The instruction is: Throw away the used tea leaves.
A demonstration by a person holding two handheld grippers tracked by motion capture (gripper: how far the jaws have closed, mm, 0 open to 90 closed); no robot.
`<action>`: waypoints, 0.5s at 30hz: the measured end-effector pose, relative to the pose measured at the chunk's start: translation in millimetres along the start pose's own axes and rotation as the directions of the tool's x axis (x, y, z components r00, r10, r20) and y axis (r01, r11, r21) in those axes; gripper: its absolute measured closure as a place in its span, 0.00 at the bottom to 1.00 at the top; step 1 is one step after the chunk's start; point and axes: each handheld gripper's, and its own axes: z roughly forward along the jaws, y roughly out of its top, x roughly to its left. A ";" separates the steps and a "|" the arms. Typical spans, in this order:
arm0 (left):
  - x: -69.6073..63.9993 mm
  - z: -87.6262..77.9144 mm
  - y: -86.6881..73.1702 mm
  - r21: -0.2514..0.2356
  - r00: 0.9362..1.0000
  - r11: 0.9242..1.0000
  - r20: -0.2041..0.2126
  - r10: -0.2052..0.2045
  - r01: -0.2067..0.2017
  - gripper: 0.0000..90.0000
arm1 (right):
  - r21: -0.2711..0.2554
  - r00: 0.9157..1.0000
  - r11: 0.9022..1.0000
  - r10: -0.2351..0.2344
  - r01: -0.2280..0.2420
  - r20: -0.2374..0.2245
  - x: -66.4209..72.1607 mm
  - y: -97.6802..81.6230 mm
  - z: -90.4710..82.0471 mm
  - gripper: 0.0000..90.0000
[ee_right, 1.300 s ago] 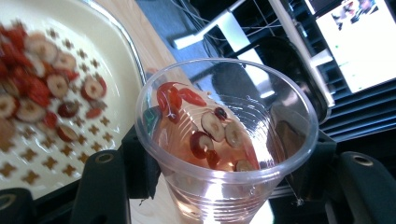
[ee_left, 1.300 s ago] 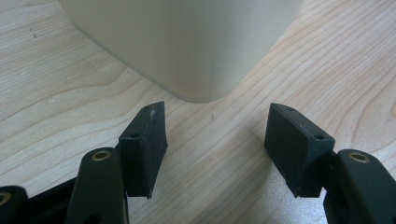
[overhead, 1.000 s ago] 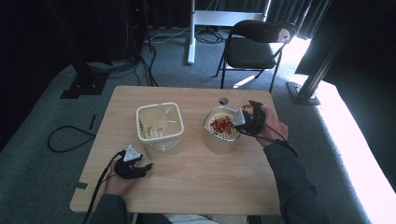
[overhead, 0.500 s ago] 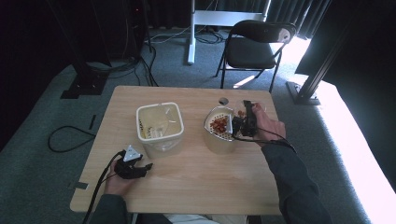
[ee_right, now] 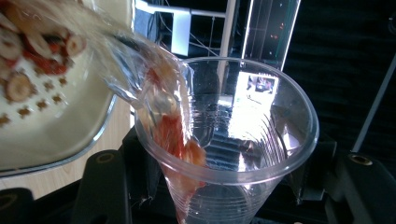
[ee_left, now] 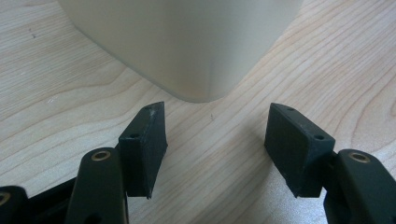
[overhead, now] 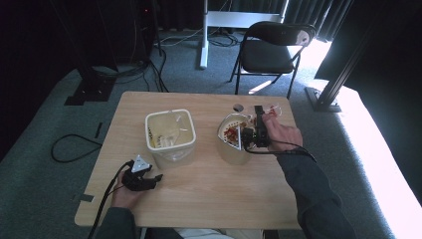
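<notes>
Gripping a clear ribbed plastic cup [ee_right: 224, 154] — right fingers [ee_right: 112, 186] clamped, red bits inside, left fingers [ee_left: 144, 149] apart — empty.

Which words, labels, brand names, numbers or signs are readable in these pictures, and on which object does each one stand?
None can be read.
The square tub, the round tub of dried pieces, the clear plastic cup held in the right gripper and the table carry no visible print.
The chair bears a pale patch on its backrest, too small and blurred to read.
</notes>
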 end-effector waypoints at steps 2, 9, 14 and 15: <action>-0.1 -0.1 -0.1 0.000 1.000 1.000 0.001 0.000 0.000 0.44 | 0.025 1.000 1.000 -0.009 0.009 0.004 0.6 -3.5 3.8 0.43; -0.3 0.3 0.1 -0.002 1.000 1.000 0.000 -0.002 0.002 0.44 | 0.044 0.998 0.997 -0.062 0.061 0.008 5.7 -0.5 6.1 0.43; -0.2 0.4 0.0 -0.004 1.000 1.000 0.000 -0.002 0.002 0.44 | -0.010 0.997 0.997 -0.075 0.076 0.026 4.6 10.5 -4.6 0.43; -0.3 0.4 0.0 -0.004 1.000 1.000 0.000 -0.002 0.002 0.44 | -0.006 0.997 0.998 -0.070 0.070 0.025 3.9 9.8 -6.0 0.43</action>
